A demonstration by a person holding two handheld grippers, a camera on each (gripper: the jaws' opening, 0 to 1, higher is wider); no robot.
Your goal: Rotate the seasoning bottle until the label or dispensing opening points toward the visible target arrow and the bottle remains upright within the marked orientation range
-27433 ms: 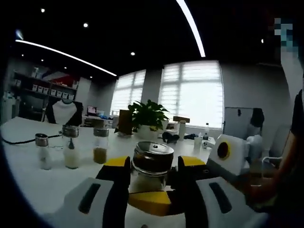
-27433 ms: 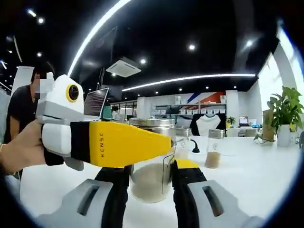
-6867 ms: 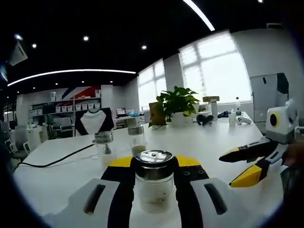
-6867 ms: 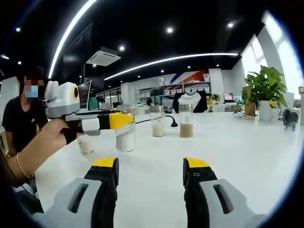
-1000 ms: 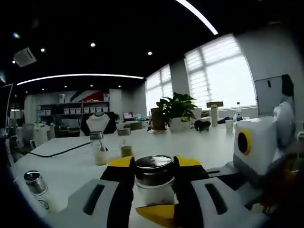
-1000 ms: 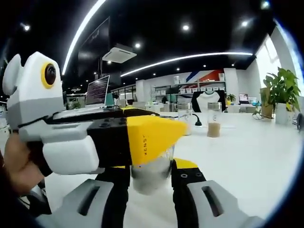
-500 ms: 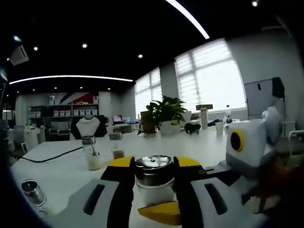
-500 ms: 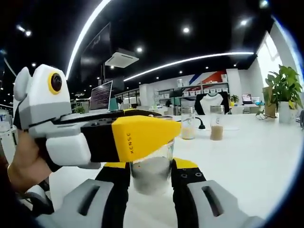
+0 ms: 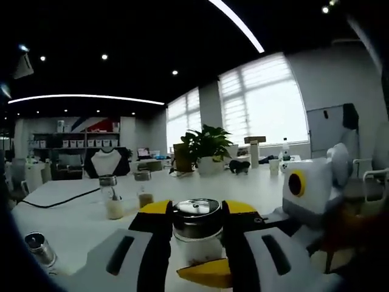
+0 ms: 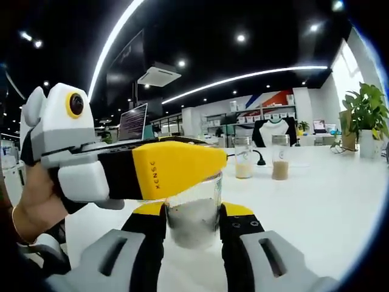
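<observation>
The seasoning bottle (image 9: 196, 236), clear glass with a shiny metal lid and pale powder inside, stands upright between my left gripper's (image 9: 196, 210) yellow-tipped jaws, which are shut on it just under the lid. In the right gripper view the same bottle (image 10: 193, 222) sits between my right gripper's (image 10: 193, 212) jaws, shut on its glass body. The left gripper (image 10: 140, 170), held by a hand, crosses that view from the left and hides the lid. The right gripper's white body (image 9: 304, 190) and a yellow jaw tip enter the left gripper view from the right. I see no arrow mark.
On the white table (image 9: 79, 219) stand two other seasoning bottles (image 9: 111, 198) (image 9: 144, 190), and a small one (image 9: 36, 248) is at the lower left. The right gripper view shows those two bottles (image 10: 244, 159) (image 10: 280, 158) farther back. A potted plant (image 9: 206, 146) and a black cable (image 9: 55, 199) lie beyond.
Both grippers keep their hold on the bottle. The left gripper view has turned slightly, so the background slides left. In the right gripper view the left gripper sits a little farther left.
</observation>
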